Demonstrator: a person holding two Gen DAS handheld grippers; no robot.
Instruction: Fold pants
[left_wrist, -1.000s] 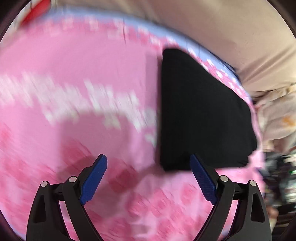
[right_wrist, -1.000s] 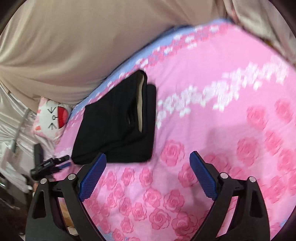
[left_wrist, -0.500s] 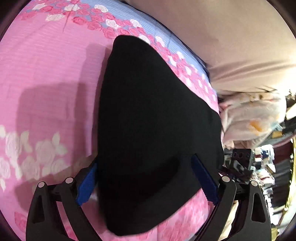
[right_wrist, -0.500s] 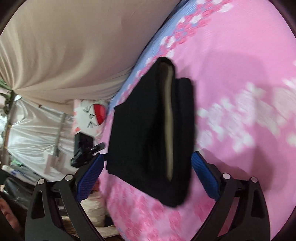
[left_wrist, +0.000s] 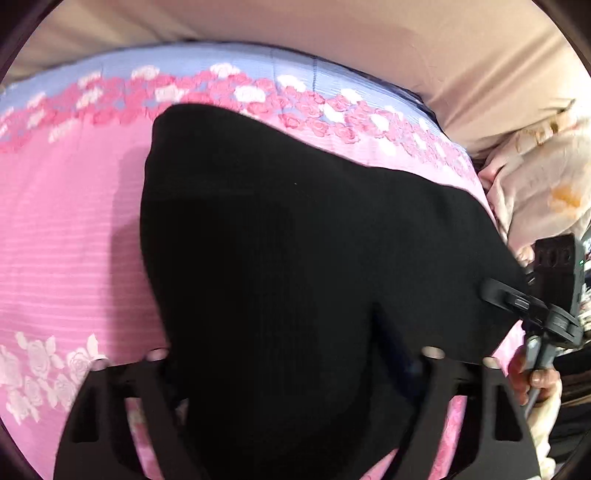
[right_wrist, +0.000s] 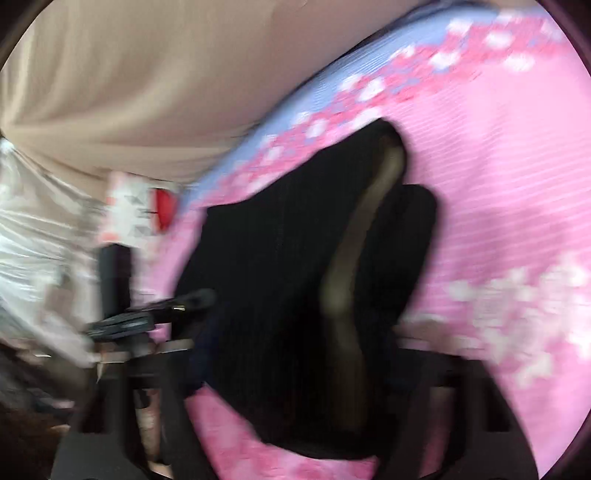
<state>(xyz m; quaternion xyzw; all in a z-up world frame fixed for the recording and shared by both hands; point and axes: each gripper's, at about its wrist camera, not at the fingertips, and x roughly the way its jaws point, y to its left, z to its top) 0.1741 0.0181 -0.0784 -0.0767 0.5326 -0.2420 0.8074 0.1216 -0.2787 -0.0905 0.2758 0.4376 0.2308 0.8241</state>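
Observation:
The folded black pants (left_wrist: 295, 221) lie on the pink rose bedsheet (left_wrist: 66, 240) and fill most of the left wrist view. My left gripper (left_wrist: 280, 350) straddles their near end, jaws closing, with the cloth bunched between them and a blue pad (left_wrist: 400, 356) dug into a crease. In the blurred right wrist view the pants (right_wrist: 277, 258) show a beige lining strip (right_wrist: 343, 280). My right gripper (right_wrist: 299, 350) is closing on that end, fingers at both edges of the stack. Each view shows the other gripper's black finger (left_wrist: 509, 295) (right_wrist: 155, 314) at the pants' side, and a hand (left_wrist: 535, 376).
A beige cloth (left_wrist: 369, 44) hangs behind the bed's lilac border (left_wrist: 221, 59). A pale patterned bundle (left_wrist: 535, 184) lies off the right edge. A white and red cushion (right_wrist: 136, 206) and white plastic sheeting (right_wrist: 37, 240) sit beyond the bed's edge.
Both grippers have moved in over the pants, from wide open beside them to straddling them. Their jaws have narrowed and the cloth now bunches between the fingers.

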